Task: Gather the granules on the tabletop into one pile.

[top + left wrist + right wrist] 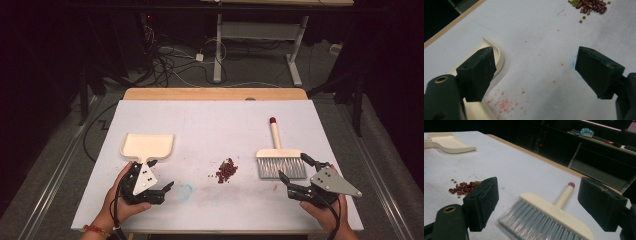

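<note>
From the high view, a white-topped counter [215,125] carries three things: a cream dustpan [148,146] at the left, a small heap of red and green beans [227,171] near the middle, and a hand brush [278,156] at the right, its grey bristles toward the person and its cream handle, tipped in red, pointing away. The left gripper [162,190] sits at the near left edge in the person's left hand [120,202], just beside the dustpan's handle end — its jaws spread apart and holding nothing. The right gripper [292,175] sits at the near right in the right hand [325,210], jaws likewise wide, one on each side of the near right corner of the brush's bristles. A faint blue smudge [185,191] marks the counter between the left gripper and the beans.

In the left gripper view, the two black jaws stand far apart over bare counter [534,37]. The curved rim of the dustpan [497,53] lies under the left-hand jaw; whether they touch cannot be told. The beans [590,6] show at the top right, well apart from the jaws. Reddish specks [504,102] dot the surface near the pan.

In the right gripper view, the jaws are open with the brush [549,215] lying flat between them — neither jaw visibly touching it. The beans [464,187] lie to the left, the dustpan [449,142] far beyond them.
</note>
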`<state>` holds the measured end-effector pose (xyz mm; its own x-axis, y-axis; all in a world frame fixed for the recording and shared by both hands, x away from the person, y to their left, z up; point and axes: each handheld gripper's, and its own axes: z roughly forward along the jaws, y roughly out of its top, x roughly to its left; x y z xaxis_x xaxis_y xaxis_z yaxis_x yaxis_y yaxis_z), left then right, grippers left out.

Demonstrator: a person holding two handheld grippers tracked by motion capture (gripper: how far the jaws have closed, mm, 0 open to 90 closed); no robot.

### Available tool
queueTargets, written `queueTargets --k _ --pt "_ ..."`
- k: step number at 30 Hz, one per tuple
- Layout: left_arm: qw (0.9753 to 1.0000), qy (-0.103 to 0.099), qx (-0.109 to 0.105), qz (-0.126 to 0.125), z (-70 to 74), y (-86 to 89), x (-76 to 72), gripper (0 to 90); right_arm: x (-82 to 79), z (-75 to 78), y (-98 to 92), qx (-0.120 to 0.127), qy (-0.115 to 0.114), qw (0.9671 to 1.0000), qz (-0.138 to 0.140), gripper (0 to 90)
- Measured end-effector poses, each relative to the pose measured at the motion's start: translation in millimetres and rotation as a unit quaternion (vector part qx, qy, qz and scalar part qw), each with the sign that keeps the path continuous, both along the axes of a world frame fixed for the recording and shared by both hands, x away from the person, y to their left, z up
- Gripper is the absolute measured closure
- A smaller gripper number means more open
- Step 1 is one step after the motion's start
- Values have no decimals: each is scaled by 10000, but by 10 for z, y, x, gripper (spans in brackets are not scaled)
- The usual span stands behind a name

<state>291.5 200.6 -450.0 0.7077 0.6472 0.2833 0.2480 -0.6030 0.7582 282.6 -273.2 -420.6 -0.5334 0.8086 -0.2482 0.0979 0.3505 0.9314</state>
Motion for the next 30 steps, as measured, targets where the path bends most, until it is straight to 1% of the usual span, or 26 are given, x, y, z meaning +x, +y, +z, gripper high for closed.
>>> queueTargets --k 10,14,17,20,23,26,30 --pt "10000 17 39 -17 -8 -23 -3 160 -9 -8 29 -73 -38 9999 63 179" --pt "10000 41 75 -19 -19 -27 4 160 -14 -12 52 -184 -68 9998 3 180" --pt "9999 77 136 -2 -34 -31 14 160 -18 -12 68 -209 -63 9998 35 181" --pt "9999 87 140 15 -38 -36 13 160 -9 -13 87 -262 -93 9996 46 183" --pt "9999 97 140 20 -42 -35 18 160 11 -24 107 -312 -76 9995 59 184" --pt "9997 130 184 44 -55 -27 29 160 43 -47 147 -520 -103 9986 -38 186" --pt "9997 142 164 83 -58 -6 25 160 67 -64 197 -600 -75 9982 17 192"
